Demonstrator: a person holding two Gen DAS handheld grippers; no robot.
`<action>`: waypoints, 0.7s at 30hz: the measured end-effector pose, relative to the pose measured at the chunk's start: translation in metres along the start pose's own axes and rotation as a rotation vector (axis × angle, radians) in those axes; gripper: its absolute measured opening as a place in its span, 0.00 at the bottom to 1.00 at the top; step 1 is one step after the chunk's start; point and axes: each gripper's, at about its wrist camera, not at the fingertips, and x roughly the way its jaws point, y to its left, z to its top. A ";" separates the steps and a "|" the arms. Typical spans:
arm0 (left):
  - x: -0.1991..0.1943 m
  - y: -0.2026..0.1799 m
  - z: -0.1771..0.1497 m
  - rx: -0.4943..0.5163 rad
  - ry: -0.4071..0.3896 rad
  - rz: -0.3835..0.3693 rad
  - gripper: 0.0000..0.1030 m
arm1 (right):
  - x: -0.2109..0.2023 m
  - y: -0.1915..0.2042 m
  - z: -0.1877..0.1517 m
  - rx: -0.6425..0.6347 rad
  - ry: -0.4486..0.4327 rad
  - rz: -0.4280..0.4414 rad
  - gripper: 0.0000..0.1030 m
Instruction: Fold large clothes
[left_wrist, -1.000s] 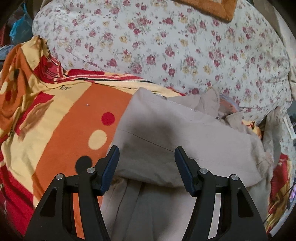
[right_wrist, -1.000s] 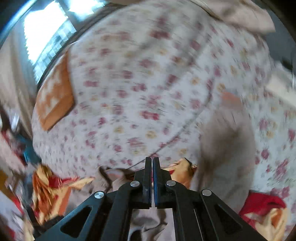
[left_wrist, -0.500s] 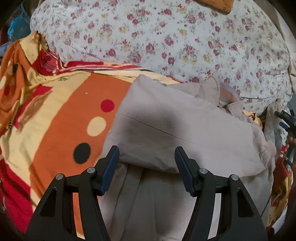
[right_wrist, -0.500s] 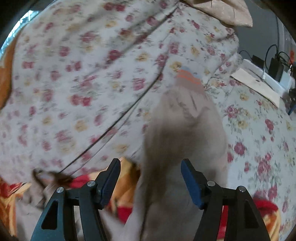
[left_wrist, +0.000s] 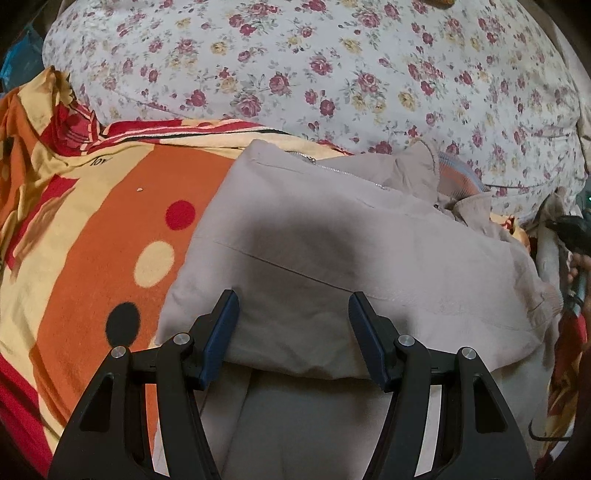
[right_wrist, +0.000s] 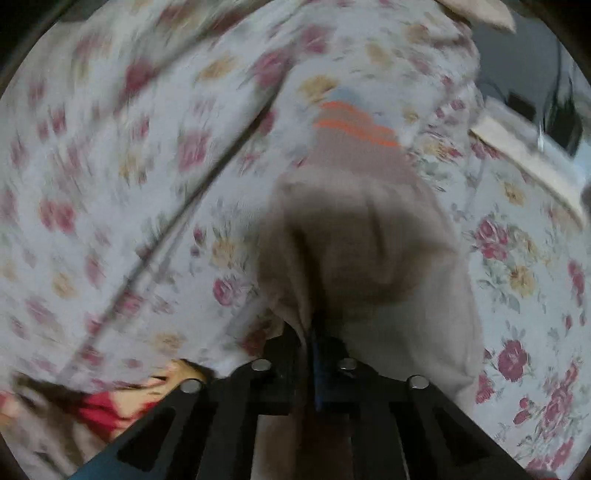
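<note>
At the bottom of its frame the right gripper (right_wrist: 314, 354) pinches the tan jacket's sleeve (right_wrist: 362, 236) to fold it, while the left gripper (left_wrist: 293, 332) waits wide open above the tan jacket (left_wrist: 332, 258).

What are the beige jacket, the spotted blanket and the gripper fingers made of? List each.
Beige jacket: matte woven cloth, probably cotton blend; soft creases, stitched seam, metal zip.
Spotted blanket: soft, seemingly fleecy printed fabric; no sheen.
Left gripper fingers: rigid black plastic, apparently, with blue pads.

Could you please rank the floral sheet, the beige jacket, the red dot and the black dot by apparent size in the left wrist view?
1. floral sheet
2. beige jacket
3. red dot and black dot: too alike to rank.
</note>
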 end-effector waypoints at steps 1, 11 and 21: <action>-0.002 0.001 0.000 -0.007 -0.001 -0.002 0.60 | -0.012 -0.010 0.001 0.036 -0.013 0.091 0.04; -0.054 -0.001 -0.004 -0.036 -0.081 -0.034 0.60 | -0.167 -0.025 -0.015 0.053 -0.112 0.652 0.03; -0.062 0.014 -0.012 -0.121 -0.090 -0.109 0.60 | -0.290 0.144 -0.144 -0.588 -0.175 0.751 0.03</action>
